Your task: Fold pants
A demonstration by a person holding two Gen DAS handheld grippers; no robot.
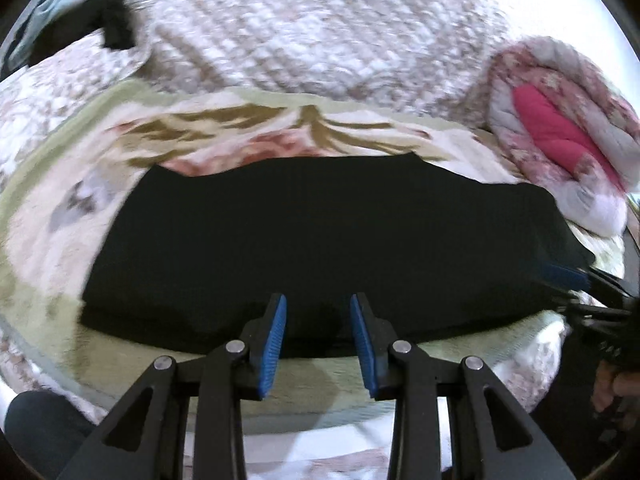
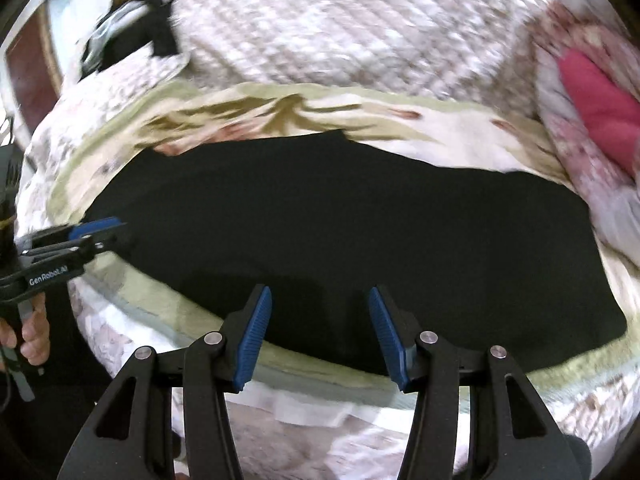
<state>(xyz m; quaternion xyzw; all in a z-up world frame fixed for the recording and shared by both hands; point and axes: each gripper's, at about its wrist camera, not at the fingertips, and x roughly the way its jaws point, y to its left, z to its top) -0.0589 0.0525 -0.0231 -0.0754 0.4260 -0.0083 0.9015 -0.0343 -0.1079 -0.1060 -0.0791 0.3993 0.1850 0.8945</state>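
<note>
The black pants [image 1: 320, 240] lie flat as a folded dark band across a floral blanket [image 1: 248, 128]; they also fill the middle of the right wrist view [image 2: 340, 232]. My left gripper [image 1: 318, 304] is open and empty, its blue pads just over the pants' near edge. My right gripper [image 2: 320, 296] is open and empty above the near edge too. The right gripper shows at the right edge of the left wrist view [image 1: 568, 278], by the pants' right end. The left gripper shows at the left of the right wrist view [image 2: 96, 230], at the pants' left end.
A rolled pink and white quilt [image 1: 560, 136] lies at the far right, touching the pants' corner. A quilted beige bedspread [image 1: 304, 28] covers the back. Dark objects [image 1: 112, 20] sit at the far left. The bed's near edge [image 2: 304, 412] is just below the grippers.
</note>
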